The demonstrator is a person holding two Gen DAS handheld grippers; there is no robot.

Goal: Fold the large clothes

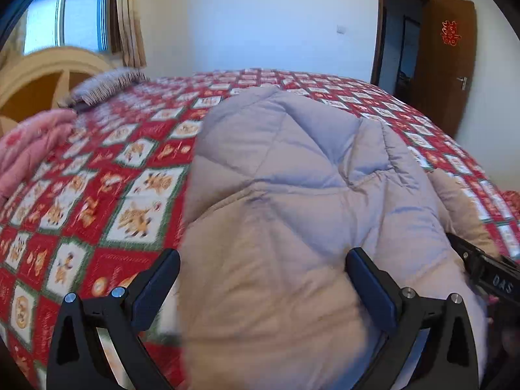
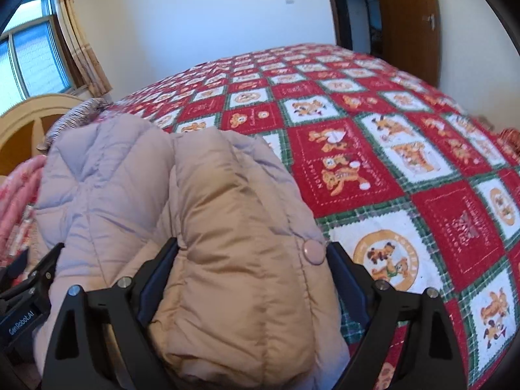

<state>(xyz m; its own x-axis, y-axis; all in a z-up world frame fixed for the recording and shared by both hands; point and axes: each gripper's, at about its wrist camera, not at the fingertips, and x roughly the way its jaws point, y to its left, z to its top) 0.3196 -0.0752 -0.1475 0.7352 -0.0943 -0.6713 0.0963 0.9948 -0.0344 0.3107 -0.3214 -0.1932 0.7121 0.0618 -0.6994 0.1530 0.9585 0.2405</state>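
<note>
The left gripper (image 1: 263, 276) has its fingers (image 1: 159, 289) spread wide, with a puffy fold of the coat (image 1: 292, 169) bulging up between them; the pads do not visibly pinch the fabric, and blur there makes contact hard to judge. The right gripper (image 2: 252, 268) is also spread, its fingers (image 2: 161, 269) flanking a thick tan roll of the coat (image 2: 227, 227), with each pad against or just beside the padding; whether they squeeze it I cannot tell. Only the right view shows a round pink snap (image 2: 313, 251) on the coat's edge, just beside the right-hand finger. The left view shows more of the lilac-grey quilted panel running away across the bed, and the other gripper's black body poking in at its right edge; the right view shows the left tool at its lower left. The coat lies bunched on the red, green and white bear-print quilt (image 1: 97, 195) covering the bed (image 2: 406, 169). Further out, the left view alone shows a folded pink blanket (image 1: 29, 149) clearly, with a striped pillow (image 1: 107, 84) by the headboard (image 1: 39, 78). Both views catch the window (image 1: 71, 9), curtain (image 2: 78, 42) and brown door (image 1: 448, 61); the red paper ornament (image 1: 451, 32) on the door is whole only in the left view.
</note>
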